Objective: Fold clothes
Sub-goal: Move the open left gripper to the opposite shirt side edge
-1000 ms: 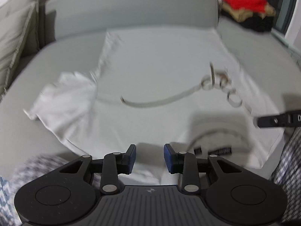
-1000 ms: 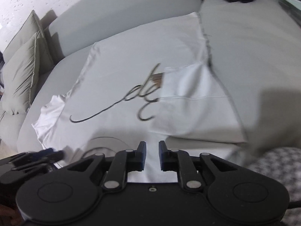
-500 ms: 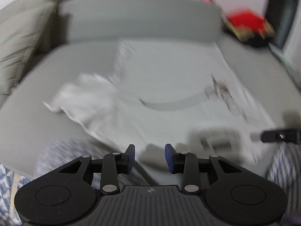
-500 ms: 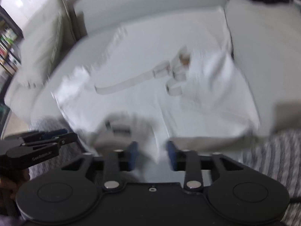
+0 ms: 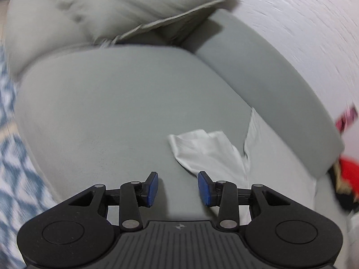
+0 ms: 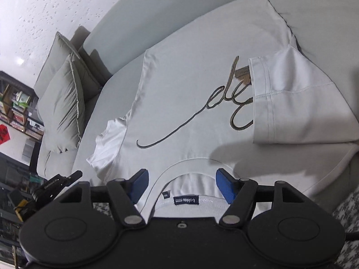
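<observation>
A white T-shirt (image 6: 193, 94) lies flat on the grey sofa (image 6: 116, 85), one sleeve (image 6: 298, 98) folded across its script lettering. The right gripper (image 6: 180, 185) is above the collar (image 6: 186, 180), jaws opening wide, nothing gripped. The left gripper (image 5: 177, 188), jaws parted and empty, is near the other sleeve (image 5: 206, 150); that view is blurred, so contact cannot be confirmed.

Cushion (image 5: 116, 11): motion-blurred in left wrist view.
T-shirt (image 5: 208, 150): only one sleeve showed there; remainder cut off at right.
Script print (image 6: 195, 114): end letters covered by folded sleeve (image 6: 298, 98).
</observation>
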Available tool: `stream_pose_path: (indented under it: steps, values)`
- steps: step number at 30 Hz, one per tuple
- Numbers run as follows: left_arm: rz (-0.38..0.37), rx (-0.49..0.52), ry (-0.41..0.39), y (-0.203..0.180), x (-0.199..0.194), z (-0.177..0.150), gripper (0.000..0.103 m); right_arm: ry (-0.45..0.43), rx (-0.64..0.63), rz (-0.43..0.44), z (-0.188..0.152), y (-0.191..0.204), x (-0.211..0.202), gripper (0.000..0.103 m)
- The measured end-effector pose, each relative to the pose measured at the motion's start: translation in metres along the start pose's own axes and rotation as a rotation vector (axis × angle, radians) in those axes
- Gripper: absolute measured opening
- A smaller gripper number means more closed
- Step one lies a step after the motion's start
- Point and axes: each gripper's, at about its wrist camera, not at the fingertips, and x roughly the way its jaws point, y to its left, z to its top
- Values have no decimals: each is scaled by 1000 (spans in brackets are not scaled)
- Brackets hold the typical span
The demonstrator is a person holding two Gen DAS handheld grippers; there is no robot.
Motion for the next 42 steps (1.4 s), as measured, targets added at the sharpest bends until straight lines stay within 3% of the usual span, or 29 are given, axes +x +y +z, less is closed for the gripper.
stream_pose_path:
  steps: [5, 7, 13, 15, 16, 18, 23, 27, 31, 36, 38, 42]
  values:
    - [-97, -148, 66, 22, 32, 23, 34, -2, 62, 3, 4, -7, 7, 62]
    - [-95, -165, 92, 23, 43, 29, 32, 0, 76, -1, 5, -9, 10, 62]
    - [-65, -80, 123, 7, 63, 41, 35, 3, 108, -9, 5, -17, 14, 62]
    - [-42, -52, 125, 0, 66, 44, 23, 1, 113, -6, 6, -18, 14, 62]
    - [-16, -35, 123, -3, 66, 45, 3, 0, 113, -4, 6, -19, 14, 62]
    - [12, -1, 104, -9, 62, 45, 1, -3, 111, 0, 6, -19, 12, 62]
    - [36, 132, 2, -42, 45, 40, 0, -15, 118, 12, 6, -22, 8, 62]
    - [-15, 369, -94, -102, 28, 17, 0, -31, 123, 23, 6, -24, 4, 62]
    - [-76, 645, -131, -165, 17, -35, 0, -51, 127, 30, 6, -28, -2, 62]
    - [-78, 894, 33, -196, 33, -123, 3, -68, 146, 36, 7, -36, -9, 62]
    - [-72, 976, 109, -204, 40, -155, 15, -68, 154, 42, 7, -39, -10, 62]
    - [-81, 903, 169, -184, 30, -154, 22, -74, 160, 57, 8, -43, -18, 63]
